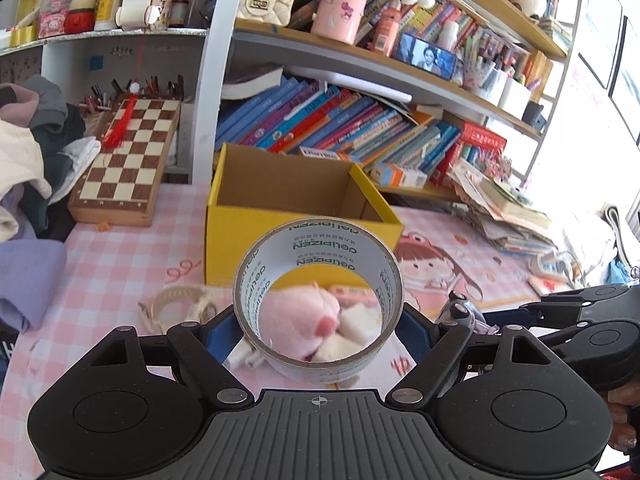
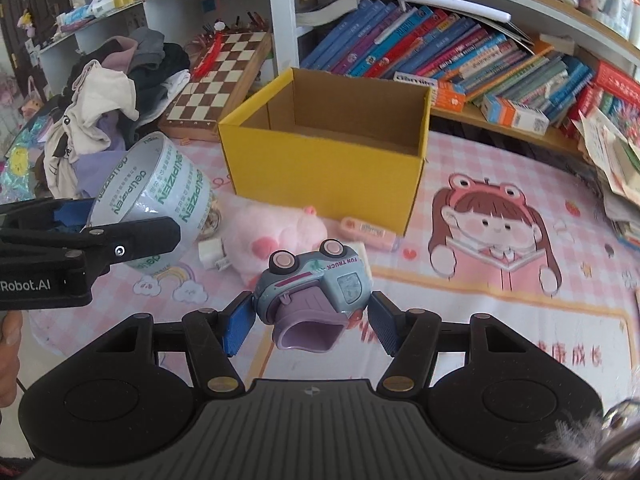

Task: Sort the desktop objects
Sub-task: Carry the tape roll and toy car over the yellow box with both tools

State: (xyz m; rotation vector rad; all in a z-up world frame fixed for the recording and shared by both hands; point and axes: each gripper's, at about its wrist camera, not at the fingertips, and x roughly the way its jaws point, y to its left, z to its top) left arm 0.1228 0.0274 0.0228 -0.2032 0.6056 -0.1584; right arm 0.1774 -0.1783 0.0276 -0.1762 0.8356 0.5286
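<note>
left gripper point(image 1: 318, 330) clamped on the tape roll point(image 1: 318, 300) across its outer wall, blue pads on both sides; roll held off the table, its bore axis running forward along the fingers and tilted down, so the hole faces the camera and the yellow box point(image 1: 296, 216) just beyond; through the hole a pink plush point(image 1: 304, 320) shows, blurred; right gripper point(image 2: 310, 318) clamped on the toy truck point(image 2: 316, 284), pads at its two flanks; truck lifted, lying on its side with its wheels toward upper left, long axis roughly across the jaws, purple scoop end toward the camera; "FUN TRUCK" lettering upside down; below, the pink checked tablecloth point(image 2: 500, 184); open yellow box stands upright behind, mouth up; plush, a white charger plug point(image 2: 212, 254) and a pink eraser point(image 2: 366, 230) lie near the box front; chessboard point(image 2: 216, 84) leans further back left.
</note>
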